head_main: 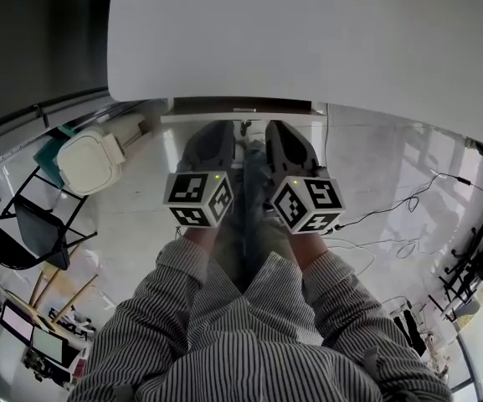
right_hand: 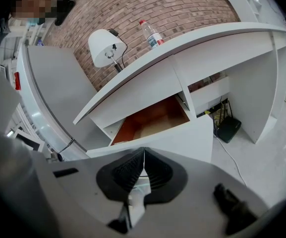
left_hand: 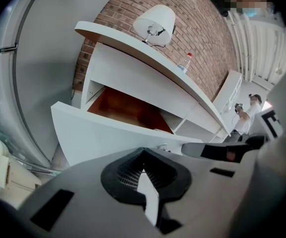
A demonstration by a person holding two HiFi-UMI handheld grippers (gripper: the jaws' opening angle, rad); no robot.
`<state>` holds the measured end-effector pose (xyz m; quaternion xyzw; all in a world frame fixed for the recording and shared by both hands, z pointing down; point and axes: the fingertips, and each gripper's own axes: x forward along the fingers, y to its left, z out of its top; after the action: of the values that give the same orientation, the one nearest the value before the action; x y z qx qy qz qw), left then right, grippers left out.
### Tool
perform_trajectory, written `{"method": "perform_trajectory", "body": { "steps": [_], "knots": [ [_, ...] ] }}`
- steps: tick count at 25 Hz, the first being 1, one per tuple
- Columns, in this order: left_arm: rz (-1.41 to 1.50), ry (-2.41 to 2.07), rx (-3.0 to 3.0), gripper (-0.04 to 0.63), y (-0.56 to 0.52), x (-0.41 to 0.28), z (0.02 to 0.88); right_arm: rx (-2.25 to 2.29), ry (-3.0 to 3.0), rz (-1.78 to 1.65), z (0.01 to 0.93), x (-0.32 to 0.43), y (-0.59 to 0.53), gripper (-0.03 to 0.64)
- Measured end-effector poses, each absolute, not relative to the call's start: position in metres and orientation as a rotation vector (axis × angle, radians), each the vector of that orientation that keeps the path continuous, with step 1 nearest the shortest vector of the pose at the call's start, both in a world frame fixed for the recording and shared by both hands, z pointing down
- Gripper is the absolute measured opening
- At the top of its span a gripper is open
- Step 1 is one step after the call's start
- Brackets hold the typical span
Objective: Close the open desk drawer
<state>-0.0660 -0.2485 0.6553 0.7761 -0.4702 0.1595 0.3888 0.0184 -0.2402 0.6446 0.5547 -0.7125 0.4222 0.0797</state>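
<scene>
The desk drawer point(left_hand: 108, 133) stands pulled out under the white desk top point(head_main: 308, 32), its white front facing me and its brown inside point(left_hand: 125, 108) bare. The right gripper view shows the same drawer point(right_hand: 175, 138) with its brown bottom point(right_hand: 155, 120). In the head view only the drawer's front edge point(head_main: 241, 112) shows below the desk top. My left gripper point(left_hand: 143, 151) and right gripper point(right_hand: 143, 151) are side by side, both shut and empty, just short of the drawer front. From above, the left gripper point(head_main: 221, 134) and right gripper point(head_main: 276, 134) point at that edge.
A white lamp point(right_hand: 105, 47) and a plastic bottle point(right_hand: 151, 35) stand on the desk against a brick wall. A black box point(right_hand: 228, 128) and cables point(head_main: 392, 212) lie on the floor at the right. At the left stand a white lidded bin point(head_main: 90, 159) and a black chair point(head_main: 32, 229).
</scene>
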Motion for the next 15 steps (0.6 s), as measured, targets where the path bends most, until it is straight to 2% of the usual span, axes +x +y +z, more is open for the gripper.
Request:
{"method": "perform_trajectory", "body": {
  "steps": [15],
  "knots": [
    [0.417, -1.189, 1.983, 0.011, -0.289, -0.063, 0.655, 1.688, -2.130, 1.297, 0.645, 0.022, -0.281, 0.017]
  ]
}}
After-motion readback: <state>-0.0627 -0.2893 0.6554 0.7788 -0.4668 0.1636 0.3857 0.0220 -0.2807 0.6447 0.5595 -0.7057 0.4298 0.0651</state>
